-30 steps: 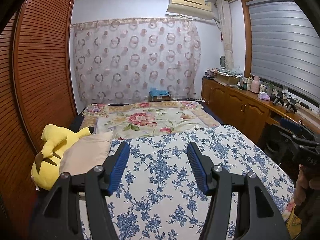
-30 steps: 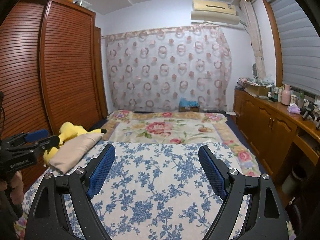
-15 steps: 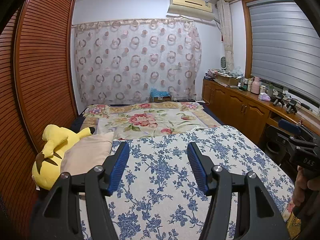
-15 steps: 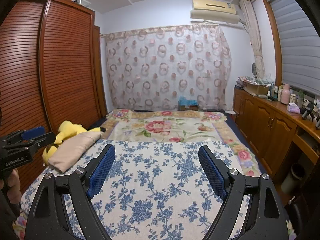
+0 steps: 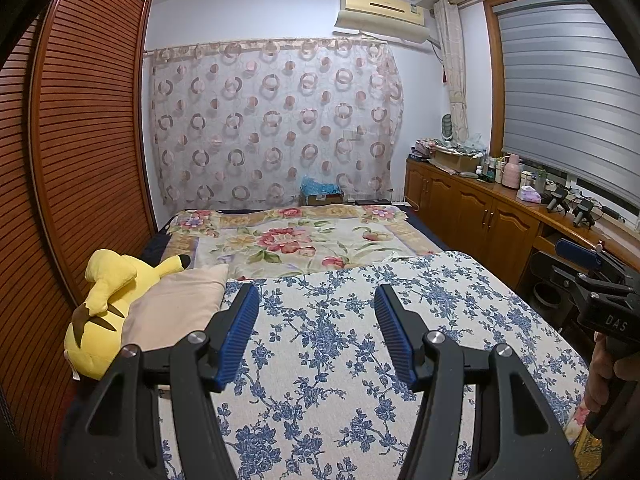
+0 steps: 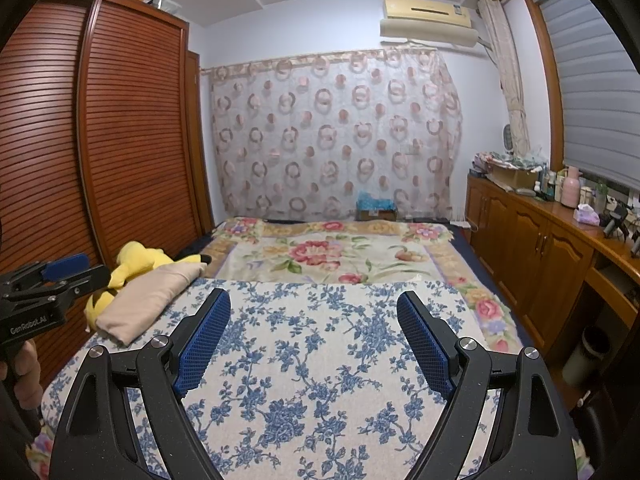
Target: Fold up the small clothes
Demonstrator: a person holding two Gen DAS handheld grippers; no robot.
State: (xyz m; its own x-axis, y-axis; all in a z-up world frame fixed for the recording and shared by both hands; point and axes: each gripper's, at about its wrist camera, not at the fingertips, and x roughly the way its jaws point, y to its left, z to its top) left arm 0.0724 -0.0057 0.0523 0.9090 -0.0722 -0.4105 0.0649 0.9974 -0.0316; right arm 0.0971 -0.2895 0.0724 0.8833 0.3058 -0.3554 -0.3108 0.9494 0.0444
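L tongs (image 5: 314,300) open, R tongs (image 6: 314,308) open, over bed (image 6: 320,360)

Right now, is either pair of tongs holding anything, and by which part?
Nothing is held. The left tongs and right tongs both stand open and empty above the blue-flowered cover.

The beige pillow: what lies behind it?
Behind the beige pillow lies a yellow plush toy, against the wardrobe. The pillow covers part of the toy's body.
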